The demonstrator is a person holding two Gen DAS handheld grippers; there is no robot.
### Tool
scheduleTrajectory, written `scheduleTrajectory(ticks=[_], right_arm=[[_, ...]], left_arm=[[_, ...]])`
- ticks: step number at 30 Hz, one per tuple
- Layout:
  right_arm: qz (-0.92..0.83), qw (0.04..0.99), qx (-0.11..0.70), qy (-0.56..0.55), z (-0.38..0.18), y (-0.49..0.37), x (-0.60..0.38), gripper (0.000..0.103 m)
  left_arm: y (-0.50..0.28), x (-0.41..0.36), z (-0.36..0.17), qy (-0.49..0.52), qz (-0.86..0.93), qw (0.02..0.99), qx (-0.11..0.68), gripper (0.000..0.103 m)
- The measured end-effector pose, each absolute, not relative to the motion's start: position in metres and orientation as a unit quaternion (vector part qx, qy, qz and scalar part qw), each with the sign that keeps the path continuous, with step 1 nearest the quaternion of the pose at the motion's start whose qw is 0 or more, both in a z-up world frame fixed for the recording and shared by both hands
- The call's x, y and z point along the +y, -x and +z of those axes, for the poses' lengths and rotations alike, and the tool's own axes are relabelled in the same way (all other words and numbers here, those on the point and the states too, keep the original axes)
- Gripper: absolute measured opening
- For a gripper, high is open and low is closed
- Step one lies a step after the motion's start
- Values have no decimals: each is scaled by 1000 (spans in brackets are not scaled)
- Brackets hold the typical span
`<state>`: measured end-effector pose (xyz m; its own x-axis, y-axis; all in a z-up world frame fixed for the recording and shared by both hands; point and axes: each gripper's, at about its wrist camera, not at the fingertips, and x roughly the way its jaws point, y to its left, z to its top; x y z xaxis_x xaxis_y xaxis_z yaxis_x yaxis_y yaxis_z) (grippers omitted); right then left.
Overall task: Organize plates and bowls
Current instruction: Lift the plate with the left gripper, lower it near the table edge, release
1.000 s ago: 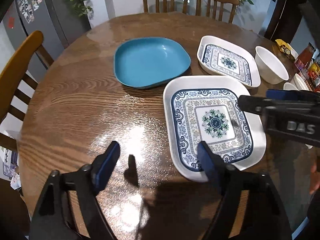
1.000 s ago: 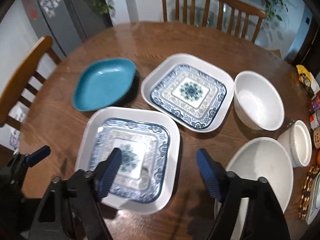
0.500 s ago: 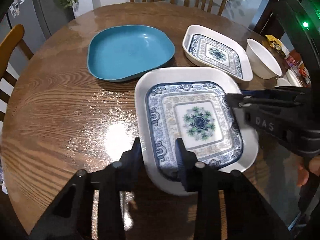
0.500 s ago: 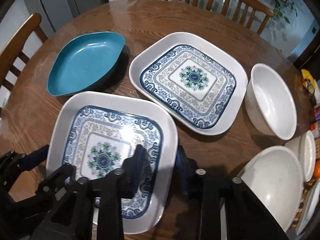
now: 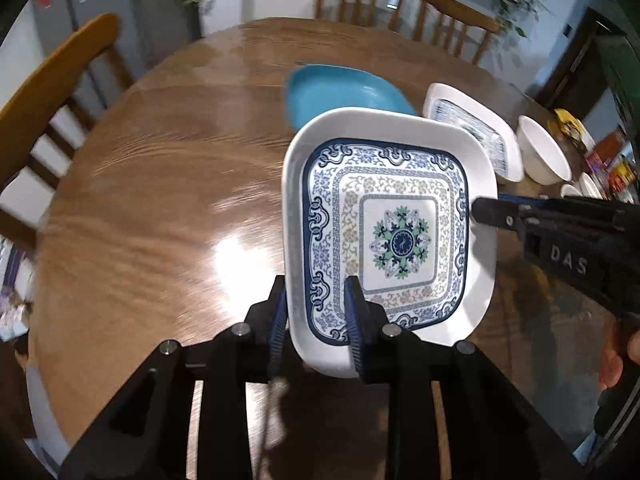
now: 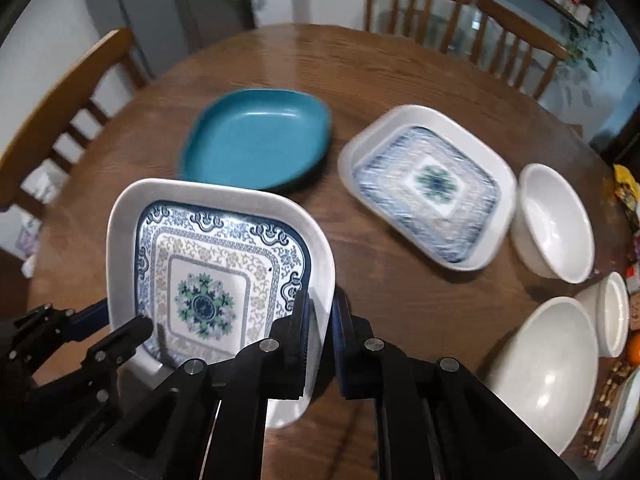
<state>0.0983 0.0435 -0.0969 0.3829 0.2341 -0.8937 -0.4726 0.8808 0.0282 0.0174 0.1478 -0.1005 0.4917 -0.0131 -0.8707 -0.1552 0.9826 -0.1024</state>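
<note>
Over the round wooden table (image 5: 160, 184), a patterned square plate (image 5: 392, 240) is held by both grippers at once, clear of the wood and tilted. The left gripper (image 5: 316, 320) is clamped on the plate's near-left rim, one pad inside and one outside; the right gripper (image 6: 320, 320) is pinched narrowly on the opposite rim. The step in hand is judged to be the carrying of this plate toward its twin, the second patterned plate (image 6: 428, 188), which lies beside the teal plate (image 6: 256, 136). A level, matched travel of both hands is called for next, so that the plate can be lowered squarely onto its twin. Both grippers are pointed steeply downward.
</note>
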Motion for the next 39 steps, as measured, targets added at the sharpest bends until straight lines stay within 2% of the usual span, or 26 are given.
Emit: scheduleTrajectory(ticks=[12, 13, 14, 15, 16, 18, 19, 20, 27, 39], right_arm=[[287, 782, 541, 115, -129, -69, 105, 13], [287, 780, 544, 116, -130, -68, 106, 13], [288, 778, 546, 114, -131, -68, 106, 18], [287, 781, 543, 113, -130, -68, 106, 22], [286, 784, 539, 114, -129, -65, 105, 25], [286, 793, 527, 109, -121, -60, 97, 38], [287, 797, 522, 101, -117, -58, 91, 41], [288, 799, 519, 93, -113, -55, 84, 44], [266, 825, 496, 38, -81, -49, 23, 46], [211, 849, 483, -42, -54, -43, -73, 46]], left_arm=[[21, 198, -116, 104, 121, 842, 515, 27], [22, 198, -116, 104, 124, 844, 512, 30], [23, 198, -113, 103, 126, 846, 507, 32], [26, 198, -111, 99, 130, 849, 503, 41], [28, 198, -108, 94, 136, 852, 497, 57], [31, 198, -101, 82, 148, 859, 484, 76], [34, 196, -96, 78, 150, 862, 478, 77], [35, 196, -93, 76, 150, 864, 475, 77], [38, 169, -67, 58, 122, 883, 449, 86], [26, 107, -35, 31, 46, 903, 425, 86]])
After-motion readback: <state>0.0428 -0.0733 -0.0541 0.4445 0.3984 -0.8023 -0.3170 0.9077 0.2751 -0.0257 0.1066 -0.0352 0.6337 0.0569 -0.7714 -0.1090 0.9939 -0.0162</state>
